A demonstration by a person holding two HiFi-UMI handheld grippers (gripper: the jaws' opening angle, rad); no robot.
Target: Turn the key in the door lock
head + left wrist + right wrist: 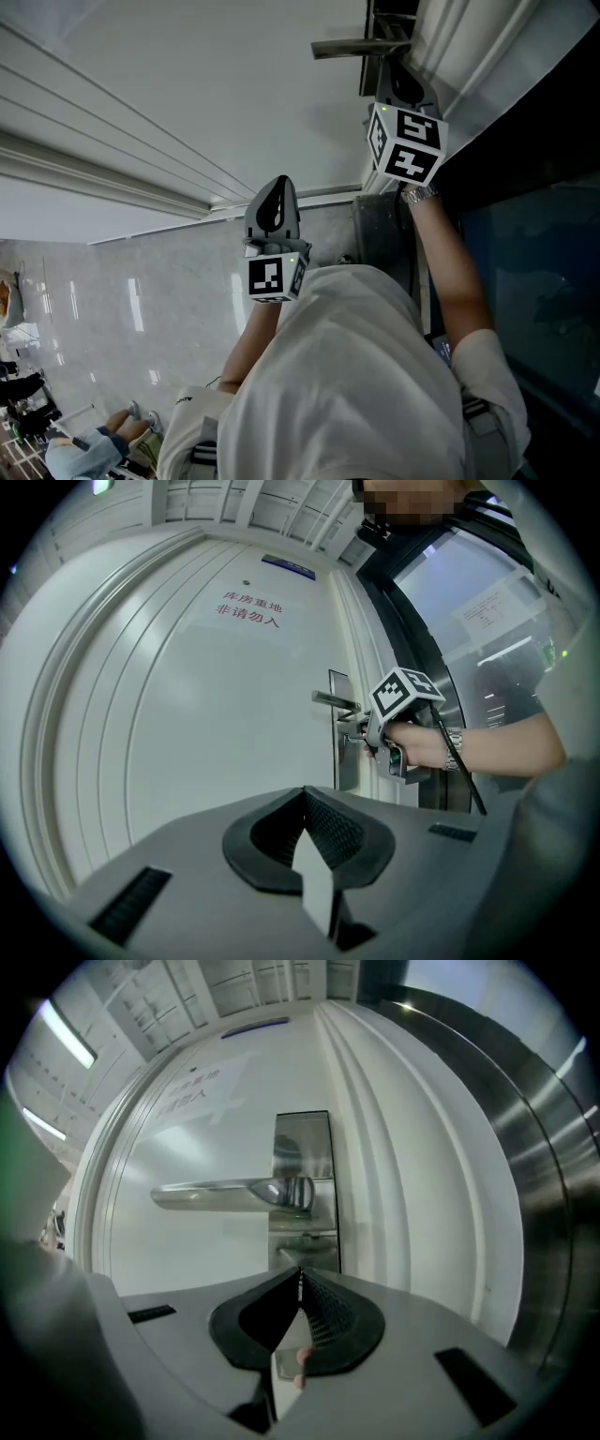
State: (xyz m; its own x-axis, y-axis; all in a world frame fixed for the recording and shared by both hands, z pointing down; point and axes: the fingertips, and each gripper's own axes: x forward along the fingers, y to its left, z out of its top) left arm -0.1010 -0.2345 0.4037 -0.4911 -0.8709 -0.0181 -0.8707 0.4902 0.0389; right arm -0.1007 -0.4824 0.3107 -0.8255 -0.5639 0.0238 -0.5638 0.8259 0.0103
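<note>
With my right gripper (300,1277) clamped on the key (350,739) in the lock plate (305,1143) below the handle (216,1194), and my left gripper (305,799) closed and empty, turning seemed underway; next came a steady wrist roll.

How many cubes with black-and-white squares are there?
2. One cube sits mid-picture in the head view; the other is upper right, near the door handle. None seems hidden.

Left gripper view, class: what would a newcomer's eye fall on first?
The white door with red lettering fills the left gripper view. At its right edge, the right gripper, jaws closed, sits at the lock plate under the silver handle. The left gripper is held back, shut.
</note>
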